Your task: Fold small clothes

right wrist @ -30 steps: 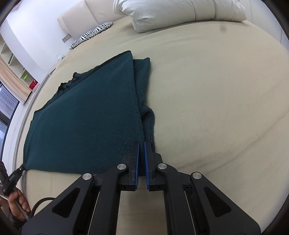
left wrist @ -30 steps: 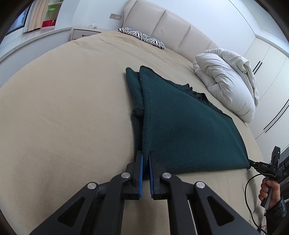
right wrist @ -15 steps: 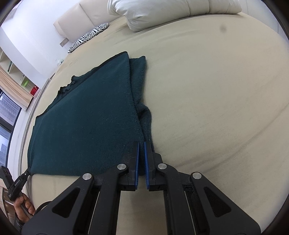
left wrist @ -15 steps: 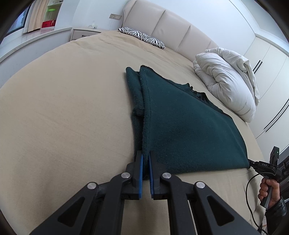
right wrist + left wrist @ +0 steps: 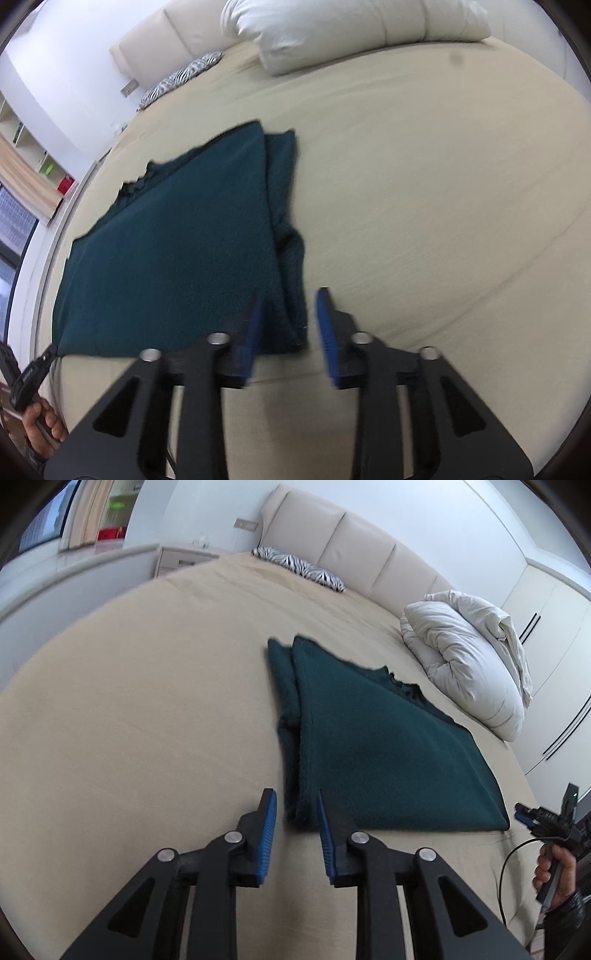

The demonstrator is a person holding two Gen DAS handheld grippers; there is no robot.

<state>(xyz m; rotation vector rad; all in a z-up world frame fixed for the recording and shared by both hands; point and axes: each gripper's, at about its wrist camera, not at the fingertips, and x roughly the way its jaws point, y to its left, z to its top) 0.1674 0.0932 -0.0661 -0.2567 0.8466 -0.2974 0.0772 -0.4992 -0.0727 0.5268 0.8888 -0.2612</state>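
Observation:
A dark green knit garment (image 5: 380, 746) lies flat on the beige bed, with a folded sleeve strip along its left edge. My left gripper (image 5: 293, 805) is open, its blue pads either side of the garment's near left corner, not gripping it. In the right wrist view the same garment (image 5: 177, 251) lies with its sleeve strip on the right side. My right gripper (image 5: 290, 306) is open over the near right corner, empty. The right gripper also shows in the left wrist view (image 5: 524, 816), and the left gripper in the right wrist view (image 5: 48, 356).
The beige bed (image 5: 147, 709) stretches wide to the left; in the right wrist view it (image 5: 424, 184) stretches right. A white rolled duvet (image 5: 469, 657) lies behind the garment. A zebra pillow (image 5: 303, 568) sits by the padded headboard. Wardrobe doors stand at the far right.
Both grippers were shut on the garment's near corners; both have opened and let go. The garment now lies flat on the bed. Both grippers have drawn back slightly.

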